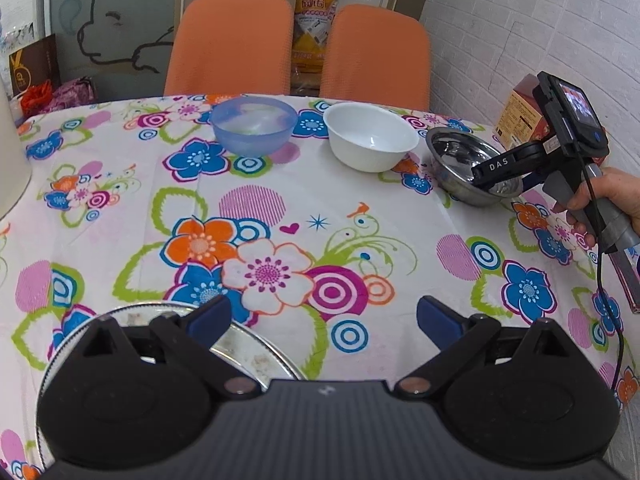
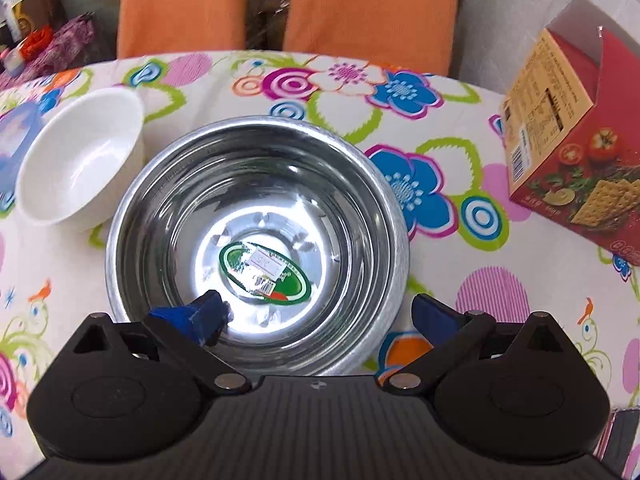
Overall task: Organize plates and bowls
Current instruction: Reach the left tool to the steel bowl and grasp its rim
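Three bowls stand in a row at the table's far side: a blue plastic bowl (image 1: 254,126), a white bowl (image 1: 370,136) and a steel bowl (image 1: 460,156). My right gripper (image 2: 320,316) is open astride the steel bowl (image 2: 256,184): its left finger reaches inside, and its right finger is outside the near right rim. From the left wrist view, the right gripper (image 1: 480,178) dips into that bowl, held by a hand (image 1: 608,200). My left gripper (image 1: 324,320) is open above the near table. A round metal plate (image 1: 248,356) lies partly hidden under its left finger.
A red cracker box (image 2: 572,160) stands right of the steel bowl, close to the white brick wall. The white bowl (image 2: 80,160) sits just left of the steel one. Two orange chairs (image 1: 296,44) back the flowered tablecloth (image 1: 280,208). A cable (image 1: 600,280) hangs from the right gripper.
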Motion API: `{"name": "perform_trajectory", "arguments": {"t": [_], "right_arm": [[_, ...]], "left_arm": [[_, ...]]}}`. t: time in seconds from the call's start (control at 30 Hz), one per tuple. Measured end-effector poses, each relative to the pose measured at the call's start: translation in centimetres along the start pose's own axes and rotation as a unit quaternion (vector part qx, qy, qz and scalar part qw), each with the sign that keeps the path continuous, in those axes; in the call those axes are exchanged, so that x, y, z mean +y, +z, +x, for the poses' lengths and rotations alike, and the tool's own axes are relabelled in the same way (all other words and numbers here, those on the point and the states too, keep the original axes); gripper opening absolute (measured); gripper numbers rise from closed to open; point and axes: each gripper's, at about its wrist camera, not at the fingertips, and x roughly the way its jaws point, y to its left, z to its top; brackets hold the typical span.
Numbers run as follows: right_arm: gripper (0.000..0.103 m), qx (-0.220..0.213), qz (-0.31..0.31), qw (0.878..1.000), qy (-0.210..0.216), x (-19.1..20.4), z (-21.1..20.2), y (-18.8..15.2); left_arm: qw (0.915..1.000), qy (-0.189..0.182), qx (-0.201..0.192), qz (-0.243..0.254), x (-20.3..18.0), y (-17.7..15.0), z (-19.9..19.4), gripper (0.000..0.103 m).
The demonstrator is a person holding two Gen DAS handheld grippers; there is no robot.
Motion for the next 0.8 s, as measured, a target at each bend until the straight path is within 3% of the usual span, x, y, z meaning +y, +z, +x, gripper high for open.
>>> {"name": "perform_trajectory", "arguments": {"t": [0.17,0.23,0.33,0.47,0.6,0.8], "right_arm": [[0.089,0.006,-0.019,0.999,0.042,0.8,-1.9,-2.5],[0.089,-0.024,-0.022,0.999,0.034,0.9,-3.1,-3.6],[0.089,-0.093,0.023,0.995,0.025,-0.2,-5.3,-4.9],[0.089,-0.157,0.064,0.985,0.032,-1.5,-6.2,-6.6],[0.089,-0.194,0.085,0.975,0.062,-2.5,-6.3,-8.1],[0.089,-0.210,0.089,0.968,0.100,-3.2,-6.2,-9.5]], "left_arm": [[0.9999,-0.012,-0.004,0.008,-1.1,0.1,-0.4,0.098],[0.9998,-0.015,-0.002,0.015,-1.8,0.4,-0.1,0.098],[0.9996,-0.024,0.007,0.012,-2.9,2.1,1.3,0.098],[0.9978,-0.048,0.031,-0.034,-3.9,5.2,4.8,0.099],[0.9956,-0.045,0.051,-0.065,-5.4,7.5,8.9,0.099],[0.9941,-0.036,0.067,-0.076,-7.5,9.6,13.2,0.099]]}}
